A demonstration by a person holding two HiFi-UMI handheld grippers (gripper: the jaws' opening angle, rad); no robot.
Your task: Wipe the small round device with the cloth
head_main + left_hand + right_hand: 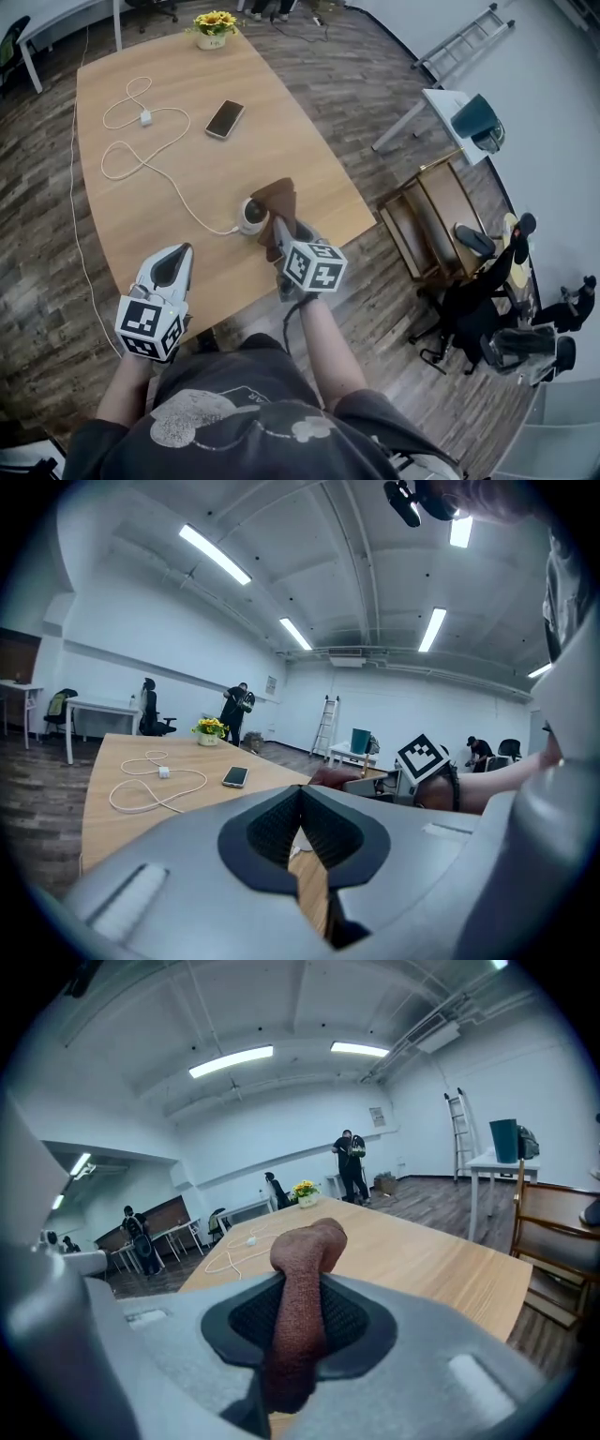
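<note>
The small round white device (251,215) stands on the wooden table (187,197) near its front edge, with a white cable running off to its left. A brown cloth (279,199) hangs over the device's right side, and my right gripper (278,227) is shut on it. In the right gripper view the cloth (307,1251) sticks up out of the closed jaws of the right gripper (298,1316) and hides the device. My left gripper (176,253) hovers over the table's front edge, left of the device, shut with nothing in it. Its jaws meet in the left gripper (301,803) view.
A phone (225,119), a looped white cable with a charger (145,117) and a pot of yellow flowers (215,28) lie farther back on the table. A wooden chair (427,220) stands off the table's right edge, with seated people beyond it.
</note>
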